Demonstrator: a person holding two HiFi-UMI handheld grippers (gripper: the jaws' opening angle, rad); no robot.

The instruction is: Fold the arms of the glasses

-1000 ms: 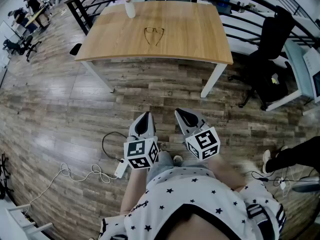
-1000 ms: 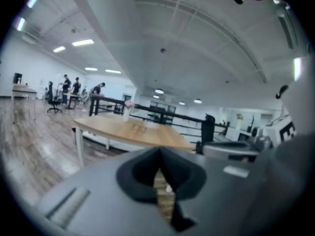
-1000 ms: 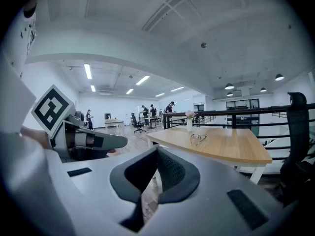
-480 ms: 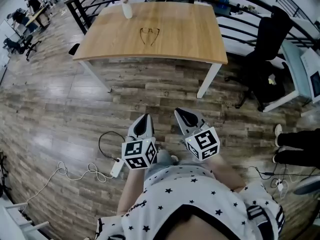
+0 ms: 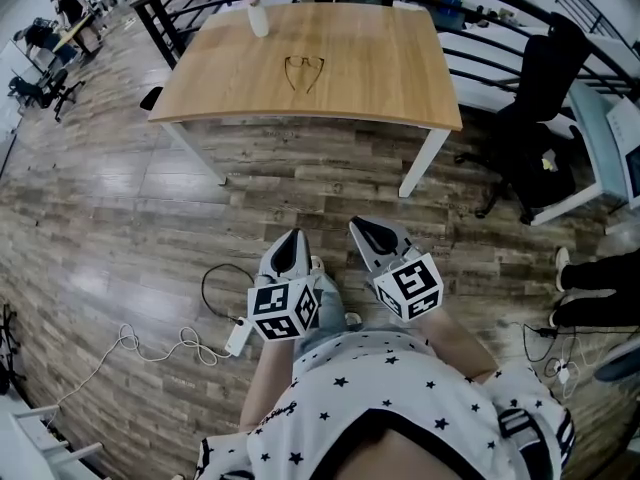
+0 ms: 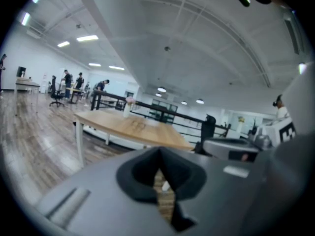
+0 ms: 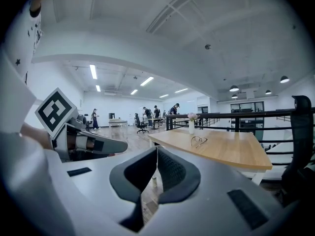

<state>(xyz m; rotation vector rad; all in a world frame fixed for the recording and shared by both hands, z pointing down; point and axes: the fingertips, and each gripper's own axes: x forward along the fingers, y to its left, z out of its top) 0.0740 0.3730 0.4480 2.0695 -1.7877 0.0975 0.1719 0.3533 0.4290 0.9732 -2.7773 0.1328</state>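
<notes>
A pair of thin-framed glasses (image 5: 305,72) lies with its arms spread on the wooden table (image 5: 380,68), near the table's middle. It also shows small in the right gripper view as glasses (image 7: 198,141) on the table (image 7: 231,151). Both grippers hang in front of my body over the wooden floor, well short of the table. My left gripper (image 5: 290,238) is shut and empty, with its jaws meeting at the tip (image 6: 158,167). Beside it, my right gripper (image 5: 360,228) is also shut on nothing (image 7: 156,154).
A white vase (image 5: 259,16) with pink flowers stands at the table's far left corner. A black office chair (image 5: 545,88) and a white desk (image 5: 600,128) are to the right. A cable with a plug block (image 5: 235,336) lies on the floor. A person's legs (image 5: 600,288) show at the right edge.
Both grippers have stayed where they were, shut. The head view has swayed a little, and the person's legs at the right edge have shifted.
</notes>
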